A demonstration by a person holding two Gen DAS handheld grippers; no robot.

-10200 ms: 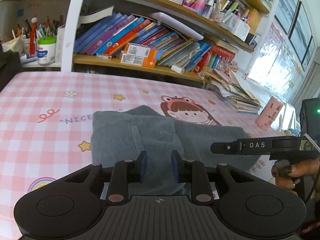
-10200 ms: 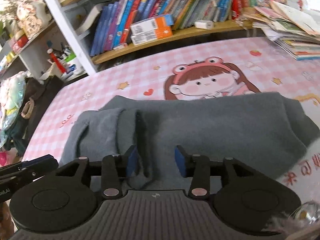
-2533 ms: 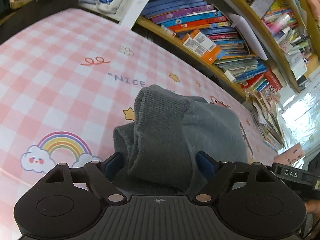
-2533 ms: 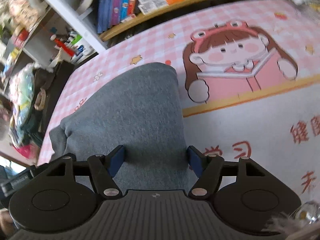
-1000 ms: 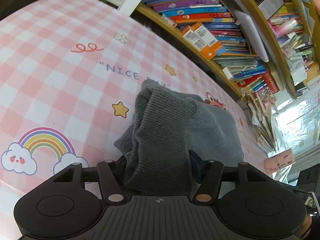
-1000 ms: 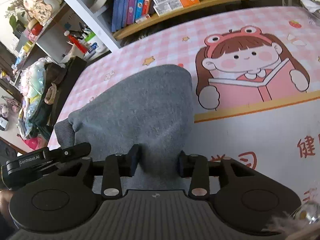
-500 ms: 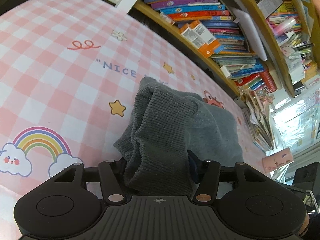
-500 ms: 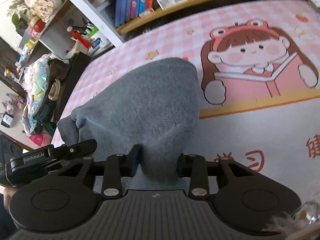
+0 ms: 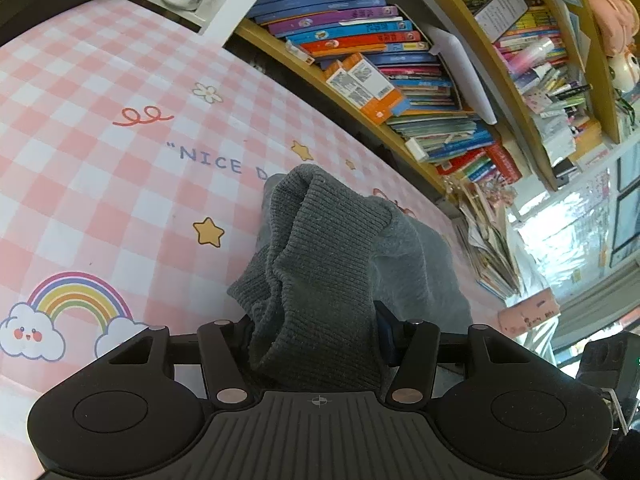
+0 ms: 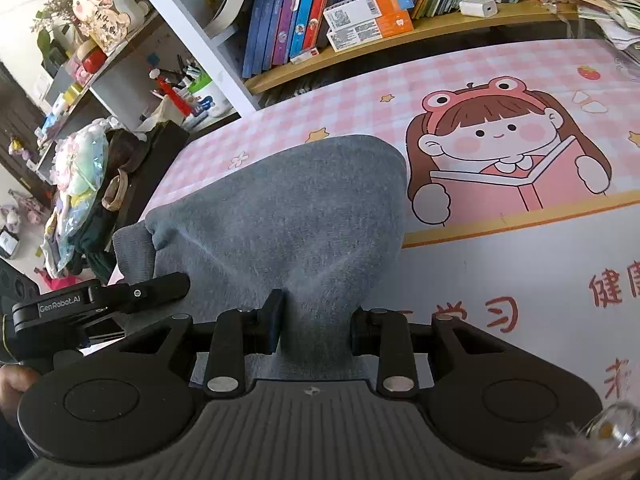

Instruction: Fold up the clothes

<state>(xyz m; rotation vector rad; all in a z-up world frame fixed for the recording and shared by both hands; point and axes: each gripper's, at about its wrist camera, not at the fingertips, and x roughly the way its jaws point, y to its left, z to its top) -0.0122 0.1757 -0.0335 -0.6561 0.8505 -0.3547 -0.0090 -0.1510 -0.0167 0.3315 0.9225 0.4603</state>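
Note:
A grey knit sweater (image 9: 320,248) lies folded into a thick bundle on the pink checked table cover (image 9: 100,152). My left gripper (image 9: 316,332) is shut on its bunched ribbed end, which fills the gap between the pads. In the right wrist view the same sweater (image 10: 288,216) stretches away from the camera, and my right gripper (image 10: 316,320) is shut on a pinched fold of its near edge. The cloth pulls into taut creases toward that pinch. The other gripper's black finger (image 10: 120,296) shows at the left, by the sweater's ribbed end.
Bookshelves (image 9: 360,64) packed with books run along the table's far edge. A pile of papers (image 9: 488,248) and a pink card (image 9: 528,316) lie at the right end. A cartoon girl print (image 10: 504,160) marks the cover right of the sweater. Clutter and bags (image 10: 76,196) stand off the left edge.
Both grippers have closed tighter on the sweater over the last second, the right one clearly. The near edge of the cloth has risen a little and its creases are tauter.

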